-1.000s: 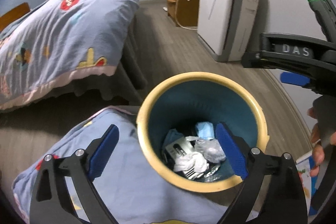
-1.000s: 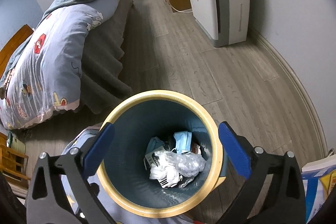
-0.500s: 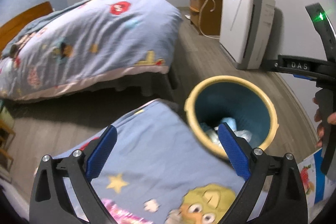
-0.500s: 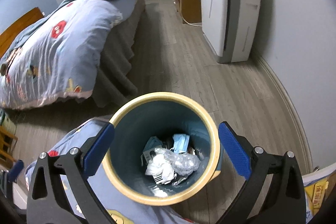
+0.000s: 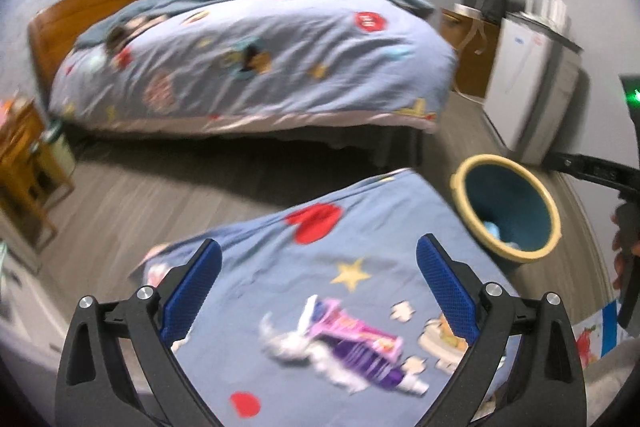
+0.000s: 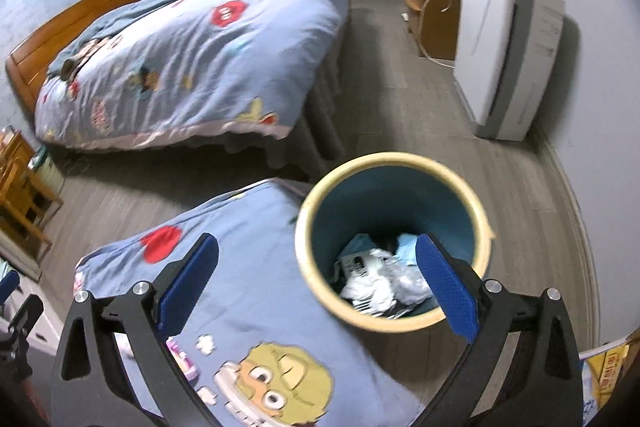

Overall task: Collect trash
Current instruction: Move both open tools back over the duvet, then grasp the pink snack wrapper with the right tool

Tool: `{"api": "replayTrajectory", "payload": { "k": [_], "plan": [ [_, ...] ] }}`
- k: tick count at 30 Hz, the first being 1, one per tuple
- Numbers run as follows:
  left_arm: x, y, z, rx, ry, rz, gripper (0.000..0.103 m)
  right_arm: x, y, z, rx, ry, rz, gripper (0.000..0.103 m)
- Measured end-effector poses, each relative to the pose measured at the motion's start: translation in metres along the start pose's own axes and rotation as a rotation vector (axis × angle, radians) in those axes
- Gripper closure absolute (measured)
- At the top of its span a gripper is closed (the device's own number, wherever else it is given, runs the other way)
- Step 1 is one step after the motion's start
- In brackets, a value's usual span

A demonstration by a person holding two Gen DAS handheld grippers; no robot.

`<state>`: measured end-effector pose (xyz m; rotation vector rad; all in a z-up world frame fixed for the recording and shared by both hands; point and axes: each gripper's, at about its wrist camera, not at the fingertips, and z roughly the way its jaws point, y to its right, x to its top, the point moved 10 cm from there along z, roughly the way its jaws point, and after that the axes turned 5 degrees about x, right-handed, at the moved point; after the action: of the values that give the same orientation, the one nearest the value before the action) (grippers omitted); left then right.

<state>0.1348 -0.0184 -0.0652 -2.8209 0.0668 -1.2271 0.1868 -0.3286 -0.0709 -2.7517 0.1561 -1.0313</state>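
Note:
A teal bin with a cream rim (image 6: 394, 241) stands on the floor beside a blue patterned quilt (image 6: 256, 307); crumpled white and blue trash (image 6: 384, 277) lies in its bottom. The same bin (image 5: 506, 213) is at the right in the left wrist view. On the quilt lies a pink-purple wrapper with white crumpled paper (image 5: 340, 347), just below and between the fingers of my left gripper (image 5: 320, 291), which is open and empty. My right gripper (image 6: 316, 287) is open and empty, its right finger over the bin's mouth. A bit of the pink wrapper (image 6: 182, 359) shows at lower left.
A bed with a blue cartoon quilt (image 5: 248, 59) fills the far side. A white appliance (image 6: 504, 55) and a wooden cabinet (image 6: 432, 15) stand along the right wall. Wooden furniture (image 5: 24, 163) is at the left. The right gripper's body and a hand (image 5: 620, 227) are at the right edge.
My left gripper has swung left, away from the bin and over the quilt, bringing the wrapper into view. My right gripper has drifted back and left, so the bin sits further right.

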Motion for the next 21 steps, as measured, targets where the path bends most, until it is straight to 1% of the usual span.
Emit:
{"api": "replayTrajectory", "payload": {
  "k": [4, 6, 8, 11, 13, 16, 19, 21],
  "plan": [
    [-0.02, -0.044, 0.0, 0.048, -0.037, -0.08, 0.006, -0.019, -0.022, 0.002, 0.046, -0.042, 0.015, 0.006],
    [-0.028, -0.057, 0.002, 0.055, -0.052, -0.105, 0.006, -0.031, -0.034, 0.005, 0.061, -0.069, 0.002, 0.006],
    [-0.038, -0.07, 0.005, 0.073, -0.075, -0.109, 0.006, -0.04, -0.045, 0.006, 0.066, -0.085, -0.016, 0.006],
    [-0.048, -0.077, 0.009, 0.094, -0.095, -0.096, 0.006, -0.052, -0.062, 0.009, 0.065, -0.103, -0.063, 0.006],
    [-0.053, -0.08, 0.013, 0.094, -0.115, -0.097, 0.006, -0.06, -0.074, 0.012, 0.067, -0.115, -0.089, 0.006],
    [-0.058, -0.081, 0.016, 0.092, -0.124, -0.092, 0.006, -0.072, -0.088, 0.019, 0.092, -0.137, -0.083, 0.006],
    [-0.066, -0.086, 0.022, 0.122, -0.152, -0.059, 0.006, -0.094, -0.105, 0.034, 0.141, -0.202, -0.072, 0.006],
    [-0.069, -0.091, 0.025, 0.126, -0.165, -0.069, 0.006, -0.11, -0.118, 0.045, 0.156, -0.247, -0.095, 0.006]
  ]
}}
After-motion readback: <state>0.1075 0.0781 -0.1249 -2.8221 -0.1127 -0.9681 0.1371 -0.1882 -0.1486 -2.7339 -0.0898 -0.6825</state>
